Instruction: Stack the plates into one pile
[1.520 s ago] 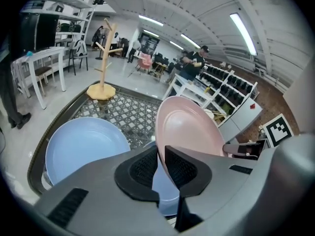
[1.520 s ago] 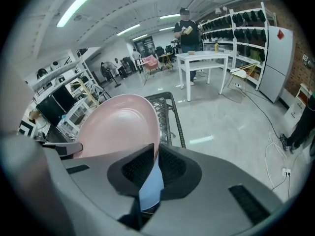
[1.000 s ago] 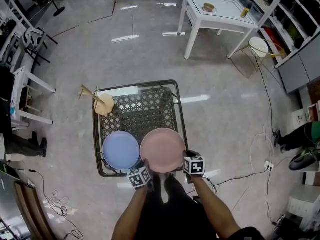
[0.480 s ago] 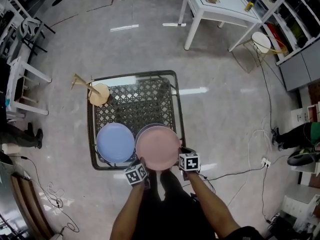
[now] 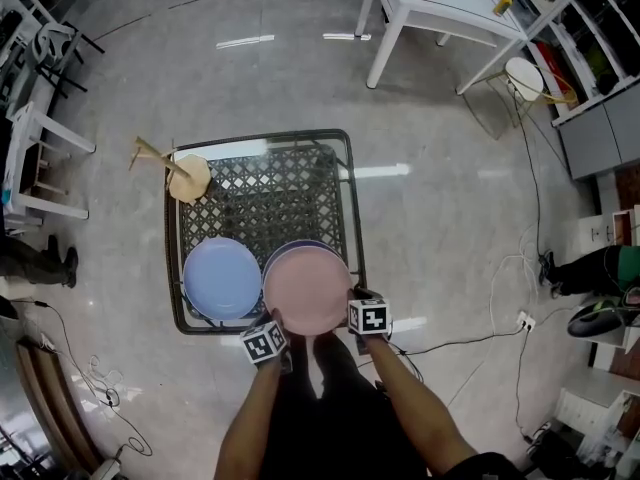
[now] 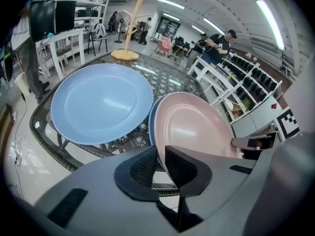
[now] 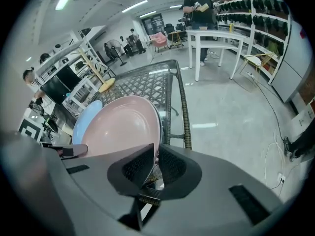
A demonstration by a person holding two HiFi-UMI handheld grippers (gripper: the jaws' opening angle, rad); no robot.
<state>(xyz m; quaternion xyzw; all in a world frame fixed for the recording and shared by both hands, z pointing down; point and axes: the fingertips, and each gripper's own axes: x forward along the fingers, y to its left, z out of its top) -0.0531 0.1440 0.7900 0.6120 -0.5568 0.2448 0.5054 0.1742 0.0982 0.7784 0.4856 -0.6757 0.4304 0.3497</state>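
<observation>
Head view: the left claw (image 5: 277,321) and right claw (image 5: 353,297) each clamp the near rim of the pink plate (image 5: 307,290), which lies ahead of them over the table (image 5: 258,138). The blue plate (image 5: 222,278) sits to the left claw's front-left.

Left gripper view: the jaws, just eased slightly wider, pinch the pink rim.

Right gripper view: the jaws grip the rim, with the plate spreading ahead-left.

On the bench (image 5: 270,198), one plate (image 5: 222,278) lies at the near left corner. Just beside it, near right, a second plate (image 5: 307,290) overlies a third plate (image 6: 151,122). A mug tree (image 5: 187,178) stands at the far left corner.
</observation>
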